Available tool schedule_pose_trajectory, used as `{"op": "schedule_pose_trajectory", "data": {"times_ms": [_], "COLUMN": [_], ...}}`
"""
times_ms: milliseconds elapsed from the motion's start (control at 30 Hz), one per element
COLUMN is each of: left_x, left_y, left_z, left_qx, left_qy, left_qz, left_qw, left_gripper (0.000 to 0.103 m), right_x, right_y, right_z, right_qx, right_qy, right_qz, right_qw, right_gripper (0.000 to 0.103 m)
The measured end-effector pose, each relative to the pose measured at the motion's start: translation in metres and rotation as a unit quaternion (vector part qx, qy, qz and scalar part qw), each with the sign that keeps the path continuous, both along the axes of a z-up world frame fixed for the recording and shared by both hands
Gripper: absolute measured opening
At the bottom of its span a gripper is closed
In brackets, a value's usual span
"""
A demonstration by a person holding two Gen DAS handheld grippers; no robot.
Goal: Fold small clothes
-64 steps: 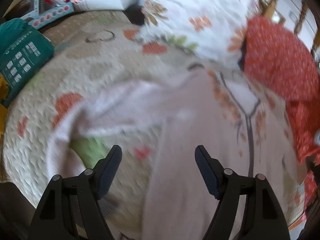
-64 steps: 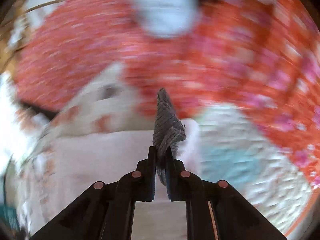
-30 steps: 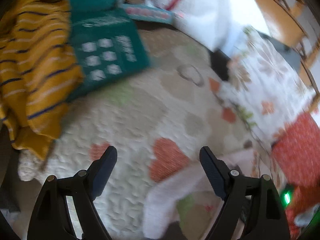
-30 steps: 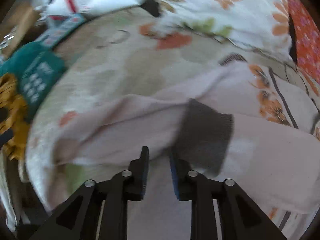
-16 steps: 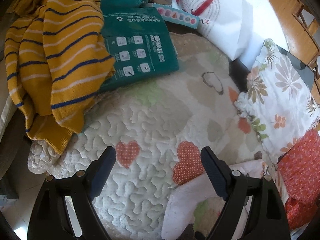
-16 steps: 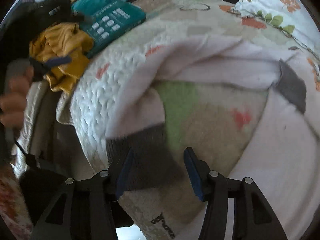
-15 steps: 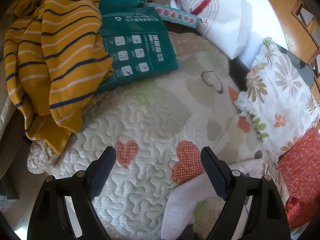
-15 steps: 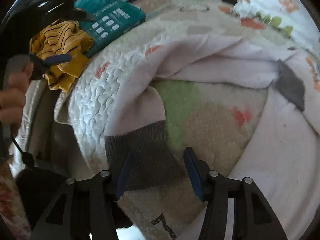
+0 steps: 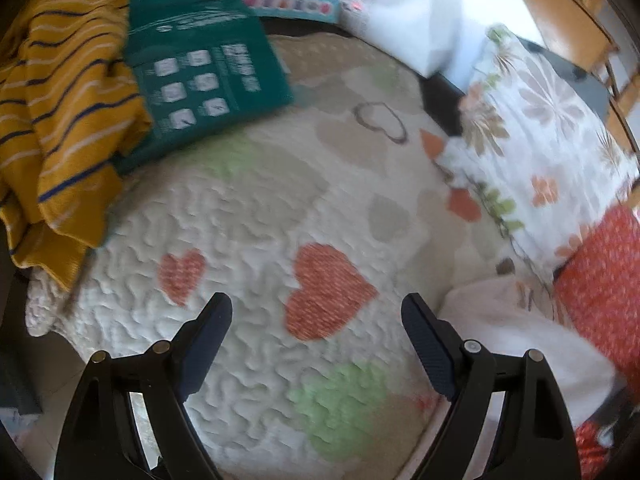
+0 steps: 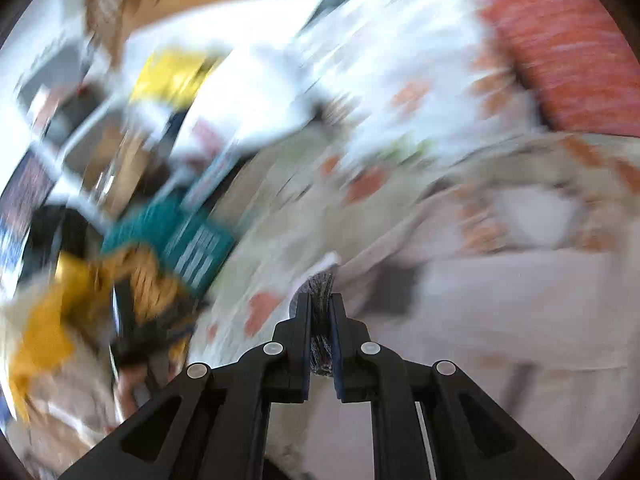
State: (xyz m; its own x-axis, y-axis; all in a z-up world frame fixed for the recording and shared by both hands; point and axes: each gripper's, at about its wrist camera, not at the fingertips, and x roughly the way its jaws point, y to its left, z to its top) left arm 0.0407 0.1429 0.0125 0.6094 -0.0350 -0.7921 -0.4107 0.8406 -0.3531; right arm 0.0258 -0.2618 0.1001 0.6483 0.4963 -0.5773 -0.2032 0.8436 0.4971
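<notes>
A pale pink baby garment [image 10: 500, 300] with grey cuffs lies on a quilted cover with hearts [image 9: 248, 208]. My right gripper [image 10: 320, 300] has a grey ribbed cuff [image 10: 320, 284] of that garment between its pads; its jaws are closing and press on the cuff. The right wrist view is heavily blurred. My left gripper [image 9: 316, 304] stands wide open above the bare quilt, with nothing between its fingers. From the left wrist, only a pale corner of the garment [image 9: 520, 332] shows, to the right of the gripper.
A yellow striped sweater [image 9: 68, 100] is heaped at the quilt's left edge beside a green package [image 9: 200, 80]. A floral pillow [image 9: 540, 140] and a red patterned cloth [image 9: 600, 280] lie to the right. A white bag [image 9: 400, 12] sits at the back.
The right gripper has shut on the grey cuff and swung upward with it, so its view blurs. The garment's sleeve has left the lower middle of the left wrist view.
</notes>
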Motion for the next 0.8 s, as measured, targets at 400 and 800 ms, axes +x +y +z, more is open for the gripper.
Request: {"op": "schedule_pose_trajectory", "data": {"times_ms": [400, 800], "left_x": [0.021, 0.048], "left_y": [-0.093, -0.152], "left_z": [-0.008, -0.026], "left_qx": [0.043, 0.063], "left_qy": [0.013, 0.045], "left_qz": [-0.098, -0.172], "left_qw": [0.9942, 0.982], "left_gripper": [0.086, 0.086], "right_x": [-0.046, 0.042], "right_y": [-0.195, -0.083], "right_z": [-0.033, -0.078], "right_qx": [-0.103, -0.104], "right_qy": [0.085, 0.095], "right_qz": [-0.264, -0.074], "right_qw": [0.955, 0.987], "right_gripper": [0.034, 0.035]}}
